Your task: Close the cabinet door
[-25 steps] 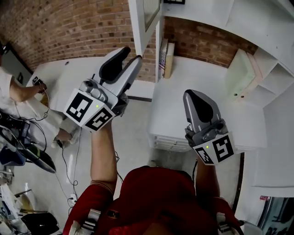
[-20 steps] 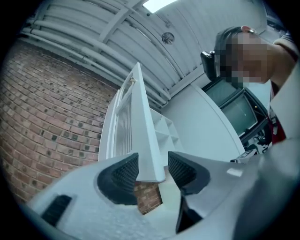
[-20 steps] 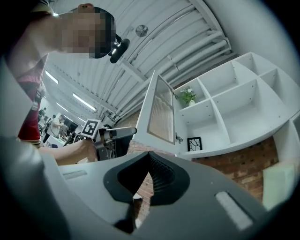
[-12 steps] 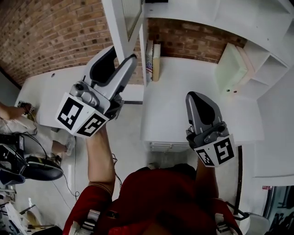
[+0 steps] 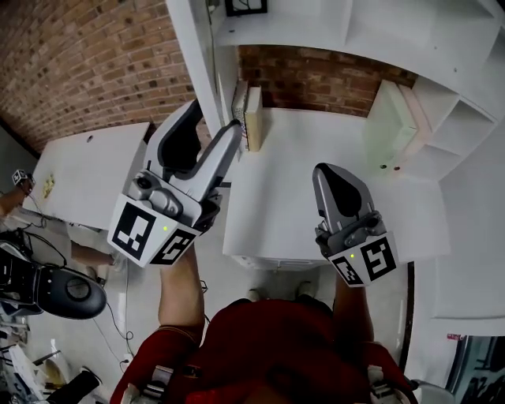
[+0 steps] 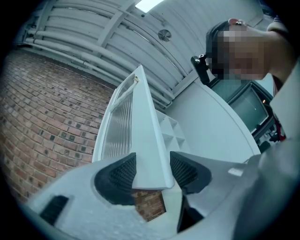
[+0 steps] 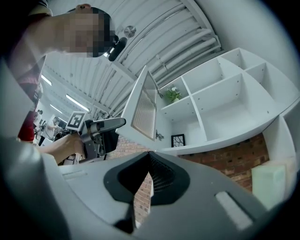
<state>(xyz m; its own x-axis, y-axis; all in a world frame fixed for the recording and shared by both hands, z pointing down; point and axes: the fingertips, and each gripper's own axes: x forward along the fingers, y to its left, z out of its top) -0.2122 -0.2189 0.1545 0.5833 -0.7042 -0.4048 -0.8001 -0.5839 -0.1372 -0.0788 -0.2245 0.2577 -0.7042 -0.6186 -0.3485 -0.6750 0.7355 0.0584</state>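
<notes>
The white cabinet door [image 5: 192, 47] stands open, edge-on above the counter; its ribbed glass pane [image 6: 115, 129] shows in the left gripper view. My left gripper [image 5: 215, 118] straddles the door's lower edge [image 6: 149, 180], and its jaws are opening: a pad [image 6: 119, 176] sits on each side and a small gap shows at the right one. The right gripper [image 5: 333, 172] is shut and empty, hovering over the white counter [image 5: 316, 197] to the right of the door. From the right gripper view [image 7: 150, 176] I see the door [image 7: 145, 110] and the left gripper [image 7: 101, 129].
White open shelves [image 5: 339, 24] run above the counter, with a small framed picture [image 7: 178, 139] and a plant [image 7: 173, 93]. Books [image 5: 246, 118] lean by the brick wall. A pale green box [image 5: 388, 122] stands at right. A white desk [image 5: 79, 173] and cables lie to the left.
The left gripper's jaws have spread wider around the door's edge. Both grippers and the view have shifted; door and books now sit further left in the head view.
</notes>
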